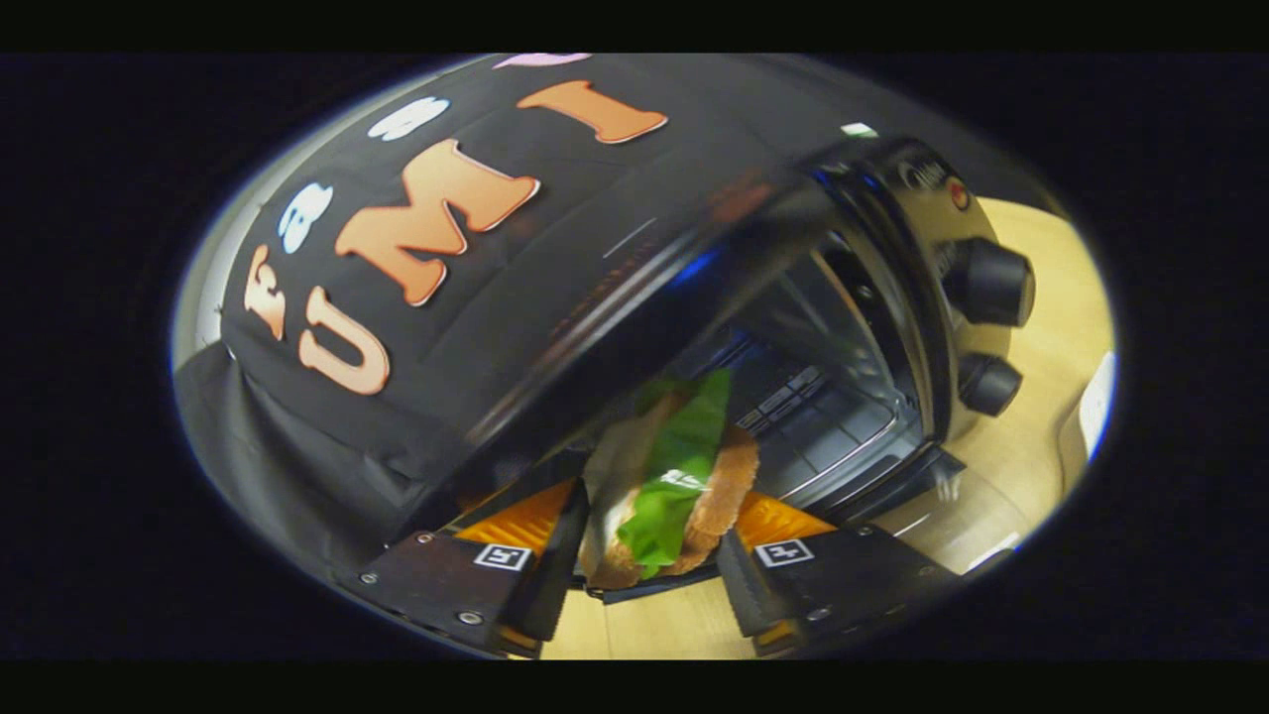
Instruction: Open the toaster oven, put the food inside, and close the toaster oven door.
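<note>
my tool (649, 570) is clenching the sandwich (669, 486) between both fingers. i'm holding it just ahead of the toaster oven (872, 327), whose open chamber is sitting beyond it over the wooden surface (1031, 416).

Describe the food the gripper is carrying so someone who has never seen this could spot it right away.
Start at the black toaster oven on the wooden table, its door open. Just before that opening, the gripper is shut on a sandwich. It is the only soft thing here: tan bread with a bright green lettuce leaf.
</note>
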The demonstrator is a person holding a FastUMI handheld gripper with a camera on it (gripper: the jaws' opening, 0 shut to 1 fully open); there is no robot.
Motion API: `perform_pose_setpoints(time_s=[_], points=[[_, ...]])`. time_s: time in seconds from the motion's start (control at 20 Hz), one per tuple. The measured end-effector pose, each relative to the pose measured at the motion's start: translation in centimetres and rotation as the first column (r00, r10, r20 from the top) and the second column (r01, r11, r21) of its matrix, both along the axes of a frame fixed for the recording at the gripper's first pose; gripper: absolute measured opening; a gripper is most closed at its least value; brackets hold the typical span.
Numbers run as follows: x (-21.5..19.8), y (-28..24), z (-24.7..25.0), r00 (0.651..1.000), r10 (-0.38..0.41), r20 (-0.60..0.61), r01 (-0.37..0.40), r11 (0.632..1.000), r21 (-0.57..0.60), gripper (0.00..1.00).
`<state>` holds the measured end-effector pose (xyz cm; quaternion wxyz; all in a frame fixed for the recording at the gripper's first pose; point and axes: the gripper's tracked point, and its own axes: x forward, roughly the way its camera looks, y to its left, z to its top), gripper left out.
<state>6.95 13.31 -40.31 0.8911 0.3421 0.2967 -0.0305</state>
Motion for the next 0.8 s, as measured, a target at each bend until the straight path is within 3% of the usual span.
perform_pose_setpoints(time_s=[0.2, 0.35, 0.45, 0.8], points=[[-0.9, -0.6, 0.2, 0.997, 0.048, -0.063, -0.055, 0.992, -0.114, 0.84], [-1.8, -0.8, 0.3, 0.986, 0.118, -0.12, -0.143, 0.963, -0.229, 0.94], [-2.6, -1.1, 0.1, 0.981, 0.125, -0.147, -0.158, 0.959, -0.234, 0.99], [-1.9, -2.1, -0.1, 0.982, 0.081, -0.168, -0.122, 0.96, -0.25, 1.0]])
